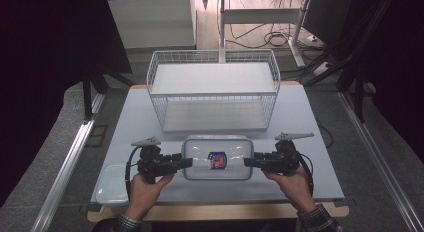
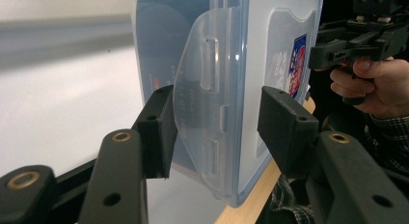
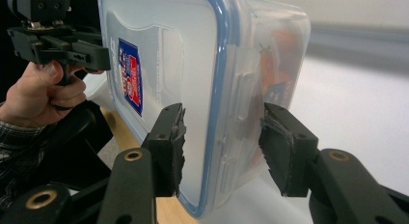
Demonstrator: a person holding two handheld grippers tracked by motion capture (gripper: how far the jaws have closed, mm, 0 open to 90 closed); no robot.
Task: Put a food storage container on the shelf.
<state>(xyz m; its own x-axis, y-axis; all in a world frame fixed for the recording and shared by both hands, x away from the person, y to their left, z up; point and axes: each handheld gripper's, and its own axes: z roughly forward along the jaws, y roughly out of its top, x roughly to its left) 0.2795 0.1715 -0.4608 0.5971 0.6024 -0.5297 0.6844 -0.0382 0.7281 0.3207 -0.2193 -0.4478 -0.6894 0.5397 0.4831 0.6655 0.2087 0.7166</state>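
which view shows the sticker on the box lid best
The right gripper view: the sticker faces the camera, large, in red, white and blue. The high view shows it small at the middle of the lid. The left gripper view shows it edge-on.

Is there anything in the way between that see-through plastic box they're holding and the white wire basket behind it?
Nothing visible. The clear lidded plastic box sits between the left tool and right tool, and only bare pale tabletop lies before the white wire basket.
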